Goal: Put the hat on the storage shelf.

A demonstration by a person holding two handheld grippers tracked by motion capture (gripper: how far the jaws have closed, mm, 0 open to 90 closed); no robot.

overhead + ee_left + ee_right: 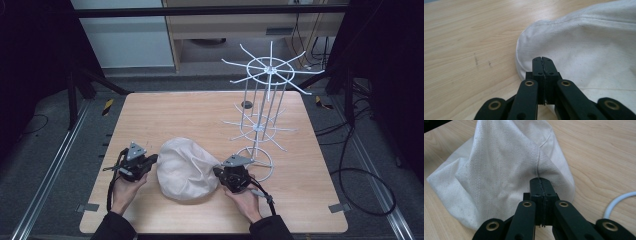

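High view is showing the square light-wood table [150, 115] carrying everything, with a tall white wire display rack with radiating hooks [264, 95] standing on its far right part. Lying near the front edge, between the two hands, is the rumpled cream canvas cloth bag [186, 169], bulging upward in a soft mound. The black left gripper [151, 160] is pointing in at the bag's left side, and the black right gripper [216, 172] is pointing in at its right side, just in front of the rack's ring base [256, 161].

In the left gripper view, that gripper's jaws are sitting pressed together with their tips over the bag's rounded hem [520, 57]; no fabric is showing between them, so they appear to be resting at the cloth rather than pinching it. In the right gripper view, the right gripper's jaws are likewise closed flat on each other, tips lying against a stitched seam [538, 162], with no cloth visibly caught.

The risk, as I judge it, is that both claws are meeting the bag while closed: pushing in like this may only shove or crumple the canvas. Opening late could catch one layer alone, letting the bag slip. A wide swing on the right could also be knocking the rack's base.
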